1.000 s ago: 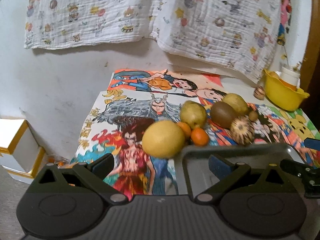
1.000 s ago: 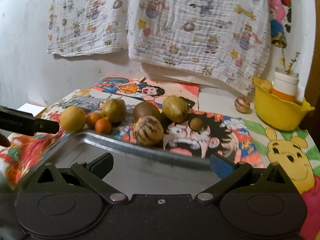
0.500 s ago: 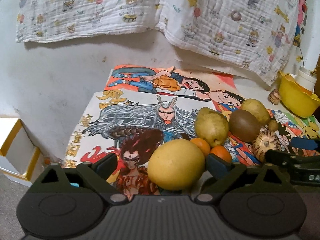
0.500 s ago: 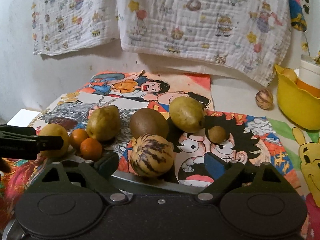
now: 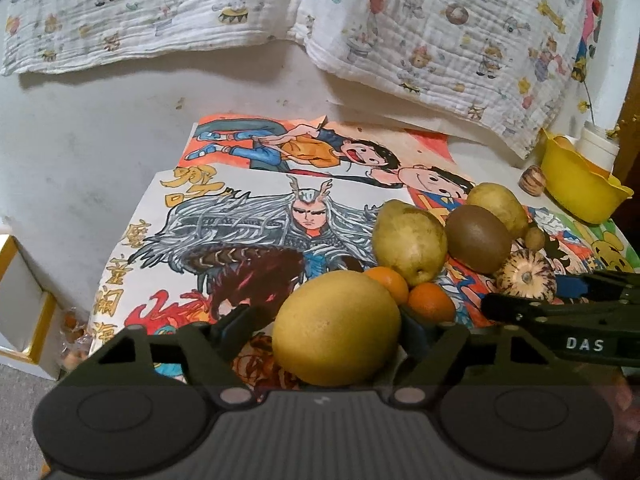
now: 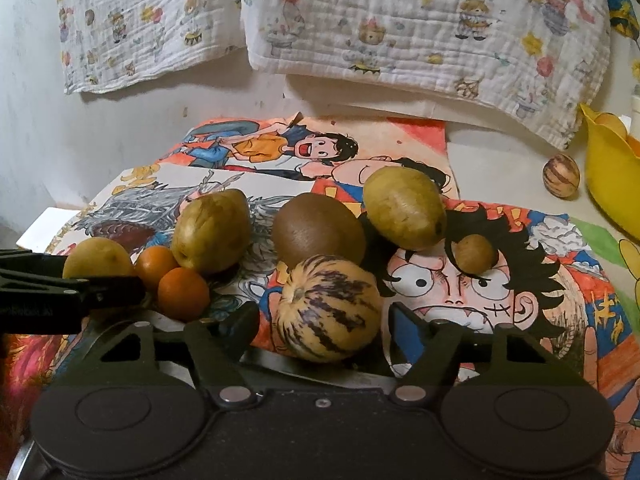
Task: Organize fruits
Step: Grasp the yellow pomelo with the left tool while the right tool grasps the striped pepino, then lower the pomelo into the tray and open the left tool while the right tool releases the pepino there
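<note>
A big yellow citrus (image 5: 336,328) lies on the drawing-covered table between the fingers of my left gripper (image 5: 328,326). The jaws are closing, and a gap still shows on the fruit's left side. In the right wrist view a purple-striped yellow melon (image 6: 328,308) sits between the fingers of my right gripper (image 6: 324,320). Those jaws are closing too, with a gap on either side. Behind lie two small oranges (image 6: 182,292), two pears (image 6: 212,232), a kiwi (image 6: 316,228) and a small brown fruit (image 6: 476,254).
A metal tray's rim (image 6: 280,364) shows just under the right gripper. At the back right stand a yellow bowl (image 6: 608,184) and a small striped fruit (image 6: 560,176). Patterned cloths hang on the wall behind. A white and yellow box (image 5: 20,304) sits left of the table.
Both grippers have moved forward and down over the tray to the fruit row. Their jaws have narrowed, the left around the yellow citrus and the right around the striped melon.
</note>
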The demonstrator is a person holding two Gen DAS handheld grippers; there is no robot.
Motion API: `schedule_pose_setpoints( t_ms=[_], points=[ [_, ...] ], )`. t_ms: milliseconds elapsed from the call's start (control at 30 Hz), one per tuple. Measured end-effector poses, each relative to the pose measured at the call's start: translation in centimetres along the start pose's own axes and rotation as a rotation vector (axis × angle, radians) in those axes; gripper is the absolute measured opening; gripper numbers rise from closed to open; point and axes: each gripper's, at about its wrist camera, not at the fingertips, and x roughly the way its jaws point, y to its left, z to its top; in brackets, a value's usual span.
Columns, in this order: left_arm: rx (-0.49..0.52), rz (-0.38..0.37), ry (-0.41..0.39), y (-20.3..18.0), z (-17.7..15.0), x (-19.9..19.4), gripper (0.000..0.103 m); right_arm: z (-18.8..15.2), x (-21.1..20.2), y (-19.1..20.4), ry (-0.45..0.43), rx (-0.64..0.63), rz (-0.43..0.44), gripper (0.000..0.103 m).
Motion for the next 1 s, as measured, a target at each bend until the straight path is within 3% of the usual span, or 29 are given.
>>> schedule_pose_setpoints(
  t_ms=[200, 600, 1000],
  points=[
    [-0.014, -0.046, -0.002, 0.1, 0.2, 0.1, 0.067, -0.1, 0.4, 0.0, 0.002, -0.001, -0.028, 0.055],
    [-0.03, -0.03, -0.046, 0.0, 0.0, -1.4, 0.065, -0.2, -0.6, -0.3, -0.035, 0.03, 0.0, 0.054],
    [0.003, -0.084, -0.063, -2.5, -1.6, -5.9, 0.065, -2.7, -6.9, 0.3, -0.091, 0.014, 0.073, 0.054]
  ],
)
